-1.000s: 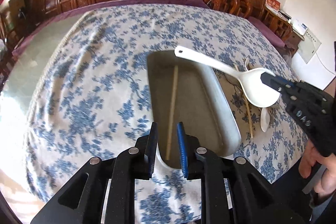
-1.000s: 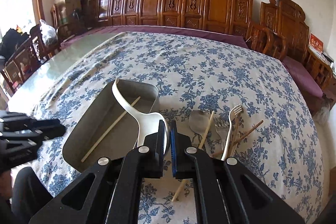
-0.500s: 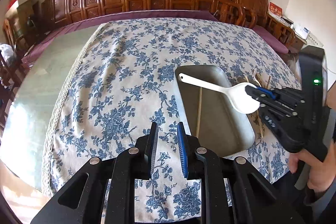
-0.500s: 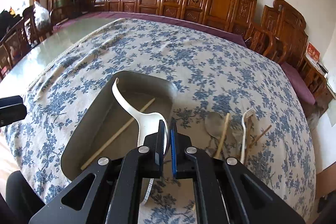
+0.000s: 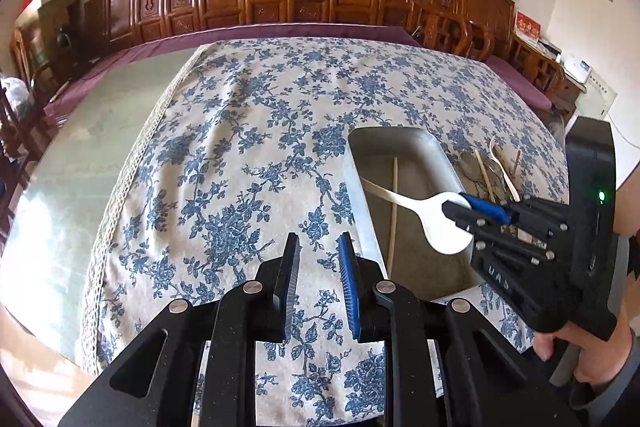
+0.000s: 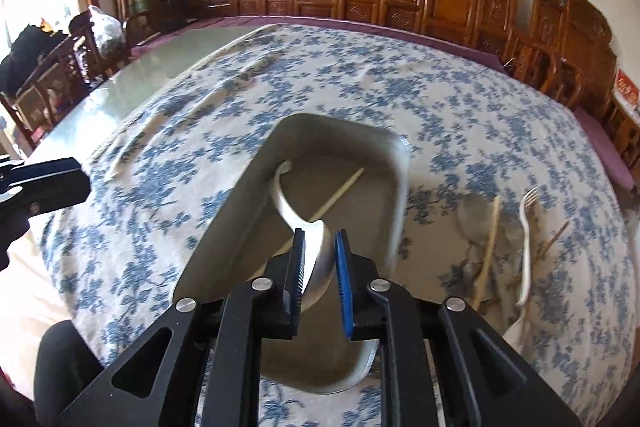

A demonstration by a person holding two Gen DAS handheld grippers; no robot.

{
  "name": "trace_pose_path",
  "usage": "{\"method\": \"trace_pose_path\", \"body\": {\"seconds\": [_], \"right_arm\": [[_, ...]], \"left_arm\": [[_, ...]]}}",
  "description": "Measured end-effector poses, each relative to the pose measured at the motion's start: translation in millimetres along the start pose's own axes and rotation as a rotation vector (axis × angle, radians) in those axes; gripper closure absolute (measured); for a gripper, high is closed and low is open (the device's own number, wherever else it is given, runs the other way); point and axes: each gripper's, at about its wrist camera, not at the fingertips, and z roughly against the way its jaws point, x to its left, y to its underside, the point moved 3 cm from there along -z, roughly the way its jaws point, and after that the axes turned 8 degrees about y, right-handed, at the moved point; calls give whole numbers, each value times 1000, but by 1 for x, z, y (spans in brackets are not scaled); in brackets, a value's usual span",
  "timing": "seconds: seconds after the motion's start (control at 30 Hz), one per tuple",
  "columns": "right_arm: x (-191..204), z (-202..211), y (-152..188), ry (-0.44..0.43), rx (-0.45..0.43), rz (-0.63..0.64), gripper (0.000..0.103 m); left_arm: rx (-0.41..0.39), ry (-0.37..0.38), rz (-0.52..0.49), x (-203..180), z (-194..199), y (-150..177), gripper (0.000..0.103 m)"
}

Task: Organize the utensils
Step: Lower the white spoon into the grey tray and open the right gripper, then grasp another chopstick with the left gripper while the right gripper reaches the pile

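Release should finish low: right tool (image 6: 319,269) is opening around the white spoon (image 5: 436,215), seemingly loose, above the tray (image 5: 444,157); left tool (image 5: 319,287) stands apart, empty.

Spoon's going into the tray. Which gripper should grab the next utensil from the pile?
Right. Its jaws are opening around the spoon over the tray, and the pile lies just beside it. The left gripper hovers across the tray.

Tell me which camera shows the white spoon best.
Left wrist: the spoon shows whole, bowl and handle, over the tray. Right wrist sees it blurred and edge-on, bowl partly hidden between the right gripper's opening jaws.
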Motion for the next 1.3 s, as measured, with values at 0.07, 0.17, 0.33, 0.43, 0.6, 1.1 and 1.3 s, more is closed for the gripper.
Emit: {"method": "trace_pose_path", "body": {"seconds": [0.07,0.17,0.33,0.43,0.6,1.1,1.3], "right_arm": [[4,-2,2,-30,5,4,82],[7,-7,5,-41,15,17,82],[4,-6,6,-96,12,17,68],[-1,2,5,-117,-10,11,59],[-24,22,3,-124,-58,-5,59],[-154,57,31,-20,-122,-76,59],[-190,43,52,14,-104,-117,63]], "left_arm": [[0,0,1,0,0,1,84],[4,-2,-3,-1,-2,1,84],[6,-2,-17,-6,-4,3,84],[4,1,-23,-9,-5,4,84],[-18,12,-38,-19,-2,5,81],[-53,69,-95,-85,-14,1,76],[-54,113,-94,-116,-25,0,76]]}}
